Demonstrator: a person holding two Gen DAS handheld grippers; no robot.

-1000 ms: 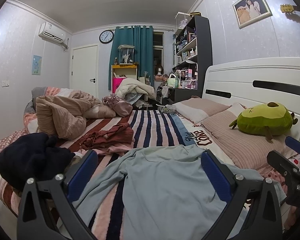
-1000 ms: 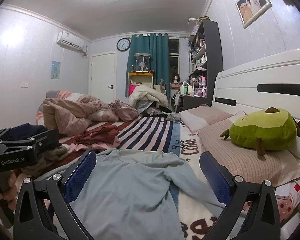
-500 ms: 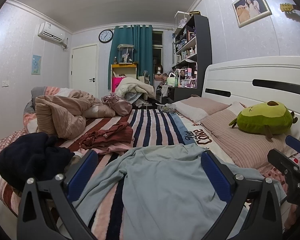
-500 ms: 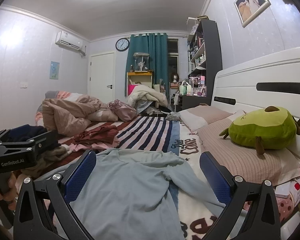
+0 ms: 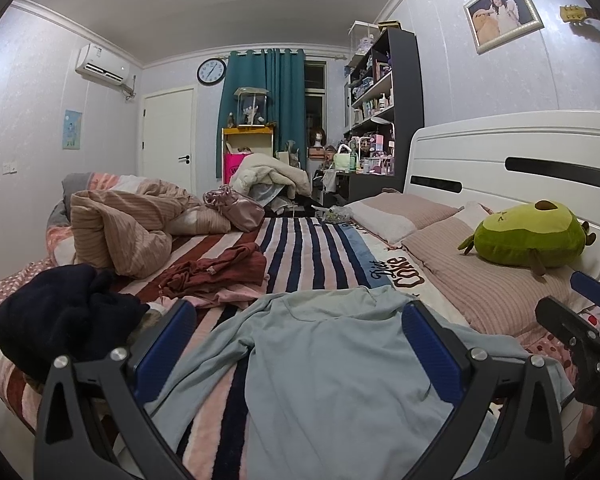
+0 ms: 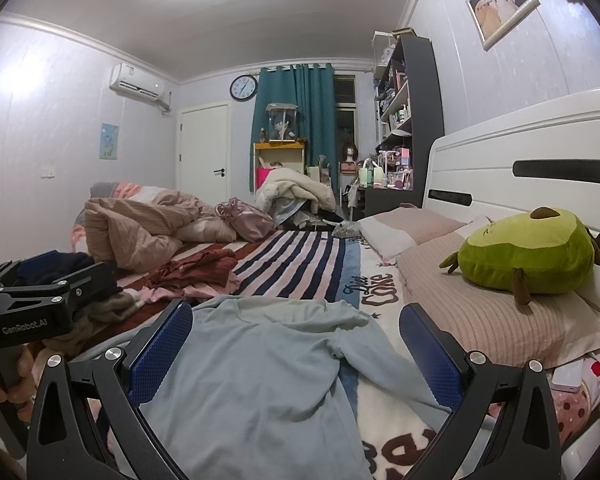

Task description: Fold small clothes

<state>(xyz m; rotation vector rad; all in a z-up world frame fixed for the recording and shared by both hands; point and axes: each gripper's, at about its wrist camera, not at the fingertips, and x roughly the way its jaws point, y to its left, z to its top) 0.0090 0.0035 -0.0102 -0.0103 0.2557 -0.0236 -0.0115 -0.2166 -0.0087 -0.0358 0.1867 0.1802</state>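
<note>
**Both claws wide open above the blue shirt**

The left claw [image 5: 300, 344] is wide open and holds nothing; the right claw [image 6: 296, 344] is wide open too, and it holds nothing; both hang just above the light blue shirt [image 5: 332, 360], not touching it, as far as I can tell.

The shirt lies flat on the striped bed cover [image 5: 312, 256], right under and in front of both claws; its long way runs straight ahead from the claws, with the neck at the far end and the bottom edge near them and out of view; one sleeve [image 5: 216, 344] sticks out to the left, past the left claw's left finger; the other sleeve [image 6: 384, 364] lies on the right, between the right claw's fingers and near its right finger.

So I think each claw should take the sleeve on its own side; the left claw is nearer the left sleeve and the right claw is nearer the right one; the dark pile [image 5: 60, 316] and the red clothes [image 5: 220, 272] sit off to the left and further ahead.
</note>
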